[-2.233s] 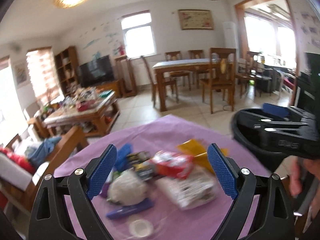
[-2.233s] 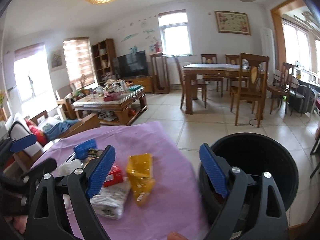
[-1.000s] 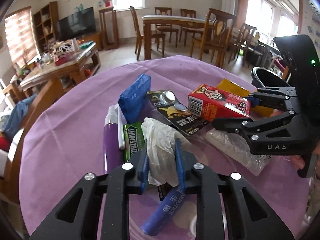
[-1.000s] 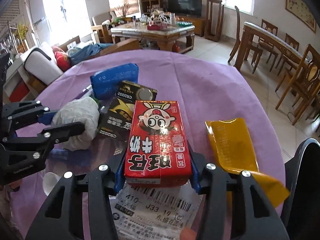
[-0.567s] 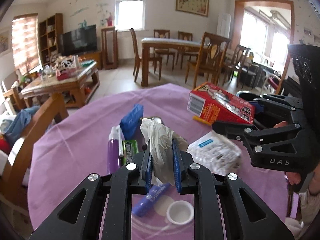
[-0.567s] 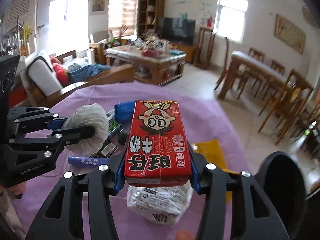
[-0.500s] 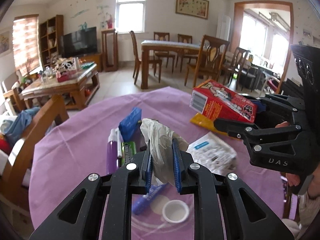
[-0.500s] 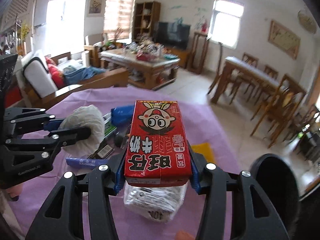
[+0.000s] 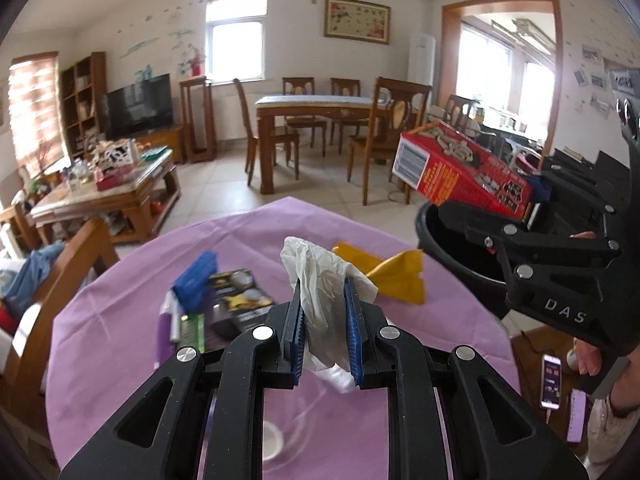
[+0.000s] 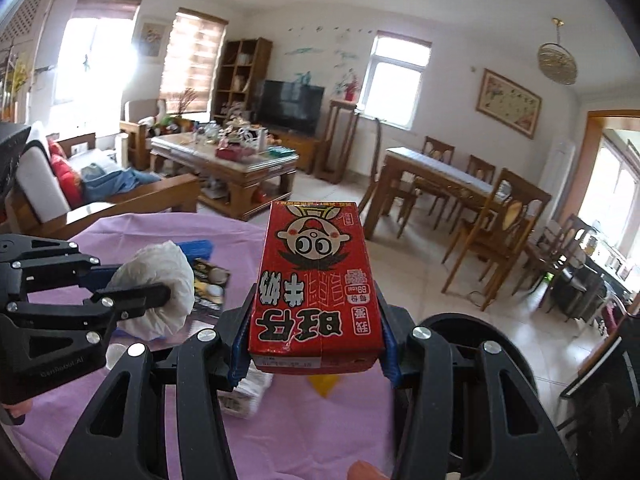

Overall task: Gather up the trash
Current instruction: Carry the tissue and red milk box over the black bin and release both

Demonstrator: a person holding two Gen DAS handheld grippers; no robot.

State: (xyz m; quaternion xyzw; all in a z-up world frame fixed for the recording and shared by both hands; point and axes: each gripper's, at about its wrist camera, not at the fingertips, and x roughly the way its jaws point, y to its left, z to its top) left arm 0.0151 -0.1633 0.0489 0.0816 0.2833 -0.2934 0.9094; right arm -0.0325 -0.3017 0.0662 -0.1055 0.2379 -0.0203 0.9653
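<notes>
My left hand-held gripper point(image 9: 325, 320) is tilted down over the desk point(image 9: 120, 320), its blue pads clamped on a crumpled white plastic bag point(image 9: 320, 280) that sticks up between them, clear of the purple cloth. In the right wrist view that same left hand-held gripper point(image 10: 140, 300) comes in from the left edge with the bag point(image 10: 156, 284) bulging at its tip.

Below and left of the bag, trash lies on the desk: a purple tube point(image 9: 165, 332), a green pack point(image 9: 192, 330), a blue packet point(image 9: 198, 276) and a dark card with silver discs point(image 9: 238, 300). A white cap point(image 9: 272, 440) sits near my side of the desk. Right of the bag lies a yellow wrapper point(image 9: 396, 276), close to the desk's far right edge.

My right hand-held gripper point(image 10: 314, 344) grips a red milk carton point(image 10: 316, 288) by its sides, the carton pointing away from me and slightly down. From the left wrist view the carton point(image 9: 460, 172) hangs over the rim of the black trash bin point(image 9: 452, 248), which stands just beside the desk's right edge. Under the carton on the desk lies a printed white packet point(image 10: 246, 392).

Beyond the desk's far edge the tiled floor point(image 9: 320, 188) is open up to the dining chairs point(image 9: 384, 136).
</notes>
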